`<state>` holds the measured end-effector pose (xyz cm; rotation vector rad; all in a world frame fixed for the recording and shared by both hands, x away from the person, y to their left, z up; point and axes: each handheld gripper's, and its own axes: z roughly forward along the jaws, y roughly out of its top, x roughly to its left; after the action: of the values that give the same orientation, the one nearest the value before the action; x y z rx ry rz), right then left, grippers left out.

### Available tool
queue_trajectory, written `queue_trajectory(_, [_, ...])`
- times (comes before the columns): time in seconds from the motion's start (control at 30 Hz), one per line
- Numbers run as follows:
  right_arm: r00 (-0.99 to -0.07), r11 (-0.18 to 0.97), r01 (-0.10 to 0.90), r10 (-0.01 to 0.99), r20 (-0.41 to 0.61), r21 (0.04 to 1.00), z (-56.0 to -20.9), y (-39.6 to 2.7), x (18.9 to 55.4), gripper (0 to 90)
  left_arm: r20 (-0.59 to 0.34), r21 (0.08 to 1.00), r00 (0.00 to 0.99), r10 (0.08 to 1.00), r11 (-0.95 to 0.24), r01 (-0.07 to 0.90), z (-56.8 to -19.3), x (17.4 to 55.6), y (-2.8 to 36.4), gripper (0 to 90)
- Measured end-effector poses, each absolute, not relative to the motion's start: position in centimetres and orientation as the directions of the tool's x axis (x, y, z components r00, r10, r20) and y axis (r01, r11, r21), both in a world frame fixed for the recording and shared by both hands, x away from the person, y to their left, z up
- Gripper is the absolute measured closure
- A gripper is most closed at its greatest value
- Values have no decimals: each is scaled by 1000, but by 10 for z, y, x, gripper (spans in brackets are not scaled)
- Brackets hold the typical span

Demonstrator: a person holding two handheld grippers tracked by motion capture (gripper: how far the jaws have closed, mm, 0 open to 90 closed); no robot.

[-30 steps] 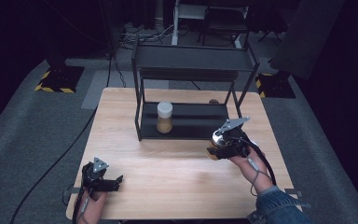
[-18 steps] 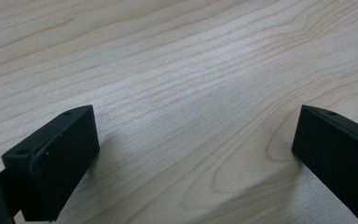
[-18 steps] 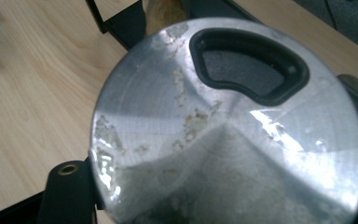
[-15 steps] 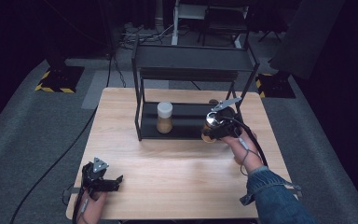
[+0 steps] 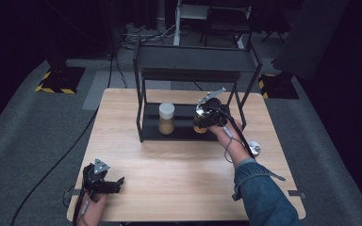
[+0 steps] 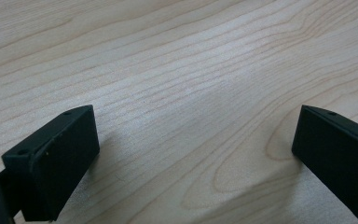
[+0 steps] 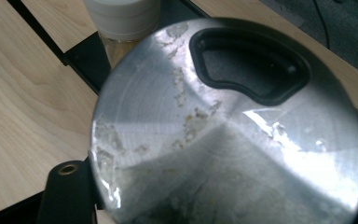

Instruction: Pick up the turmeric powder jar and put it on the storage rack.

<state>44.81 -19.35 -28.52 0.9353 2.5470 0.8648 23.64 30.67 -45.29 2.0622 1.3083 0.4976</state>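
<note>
Right claw [image 5: 201, 123]: pinched the steel-lidded jar [image 7: 228, 126], carried to the rack's [image 5: 188, 70] lower shelf beside the white-capped jar [image 5: 166, 118], apparently for shelving.
Left claw [image 5: 104, 181]: spread, idle near the counter's [image 5: 179, 174] front-left corner.

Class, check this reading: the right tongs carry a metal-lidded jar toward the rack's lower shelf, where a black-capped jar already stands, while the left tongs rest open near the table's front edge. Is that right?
One detail is wrong: the jar standing on the rack's lower shelf has a white cap, not black, as the high view shows. The rest holds: the right tongs carry the metal-lidded jar there, and the left tongs rest open near the table's front edge.
</note>
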Motion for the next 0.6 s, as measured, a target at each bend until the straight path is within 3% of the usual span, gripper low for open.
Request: queue_trajectory(0.6, [-716, 594, 544, 697, -41, 593, -336, -155, 489, 306, -21, 689, 436, 900, -303, 659, -453, 237, 307, 3])
